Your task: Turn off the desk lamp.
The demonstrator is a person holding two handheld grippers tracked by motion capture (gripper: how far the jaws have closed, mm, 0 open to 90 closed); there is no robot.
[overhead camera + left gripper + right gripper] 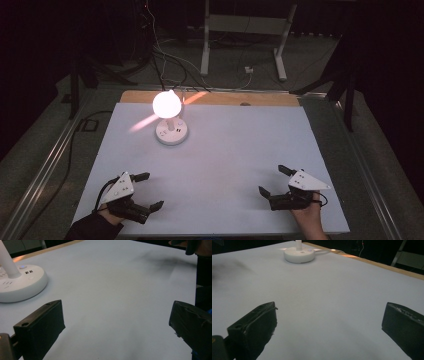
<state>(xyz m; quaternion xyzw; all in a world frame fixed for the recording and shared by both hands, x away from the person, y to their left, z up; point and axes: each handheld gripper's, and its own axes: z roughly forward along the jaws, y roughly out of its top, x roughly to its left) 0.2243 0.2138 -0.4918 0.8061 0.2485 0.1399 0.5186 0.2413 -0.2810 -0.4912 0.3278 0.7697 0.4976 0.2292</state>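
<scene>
While lit, lamp (169,120) far beyond left hand-held gripper (149,191) and right hand-held gripper (273,181), both agape, empty.

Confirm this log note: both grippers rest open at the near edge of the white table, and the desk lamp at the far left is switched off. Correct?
Not quite. The lamp is switched on: in the high view its head glows bright white. The rest stands: the left gripper and the right gripper are both open at the near edge of the table.

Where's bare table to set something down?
Most of the white table top is bare: the whole middle between the left gripper and right gripper, and the right half. Only the lit lamp crowds the far left.
</scene>
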